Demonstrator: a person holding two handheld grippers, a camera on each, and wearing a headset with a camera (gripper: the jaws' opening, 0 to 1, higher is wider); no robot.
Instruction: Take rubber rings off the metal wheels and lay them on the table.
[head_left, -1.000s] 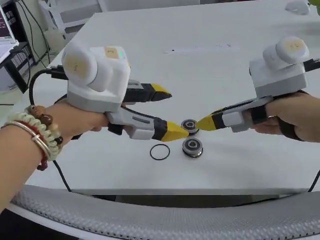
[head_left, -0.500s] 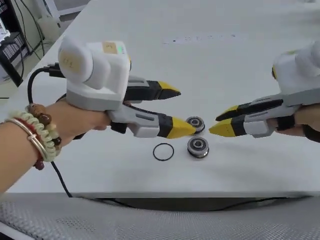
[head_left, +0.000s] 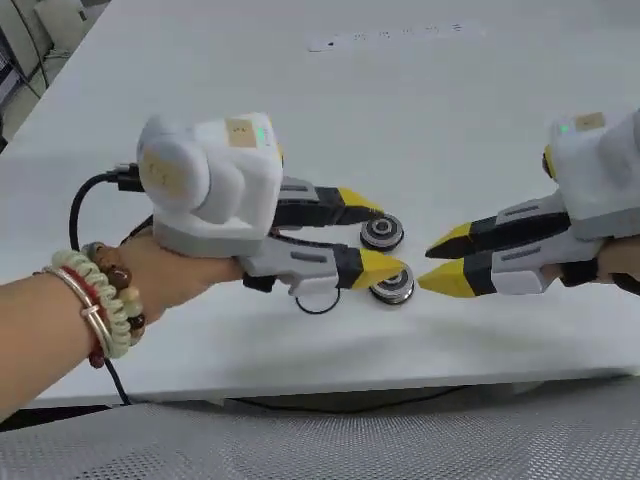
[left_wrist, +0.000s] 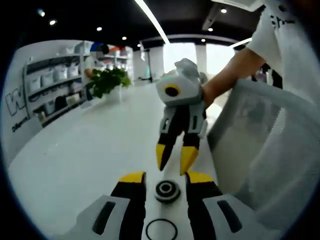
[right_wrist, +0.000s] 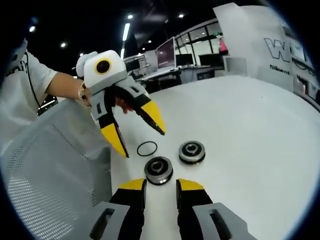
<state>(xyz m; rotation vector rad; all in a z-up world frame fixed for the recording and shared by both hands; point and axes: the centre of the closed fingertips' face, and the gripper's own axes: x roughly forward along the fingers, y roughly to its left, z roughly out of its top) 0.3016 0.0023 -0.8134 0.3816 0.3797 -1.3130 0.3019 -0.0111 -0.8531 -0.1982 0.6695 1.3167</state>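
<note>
1. Head view, lower centre: near metal wheel (head_left: 391, 288) flat on the white table (head_left: 450, 120), axle up. At the lower-jaw tip of the left gripper (head_left: 380, 238), just left of the right gripper (head_left: 435, 265). Tools opposed, tip to tip across it.
2. Left gripper view, bottom centre: wheel (left_wrist: 167, 191), likely the same one, between the spread yellow tips, touching neither. Judged the closer tool for a pinch.
3. Right gripper view: same wheel (right_wrist: 158, 170) straight above that gripper's tips, apart from them.
4. Left gripper: jaws released wide, nothing held. Right gripper: jaws parted a little, nothing held.
5. Second metal wheel (head_left: 382, 232) just above the first in head view, beside the left gripper's upper jaw.
6. Loose rubber ring (head_left: 318, 300) flat on the table, left of the near wheel, partly hidden by the left gripper's lower jaw.
7. Wheel look: shiny steel disc, dark centre, dark band round the rim. Cannot tell at this size which wheel carries a ring.
</note>
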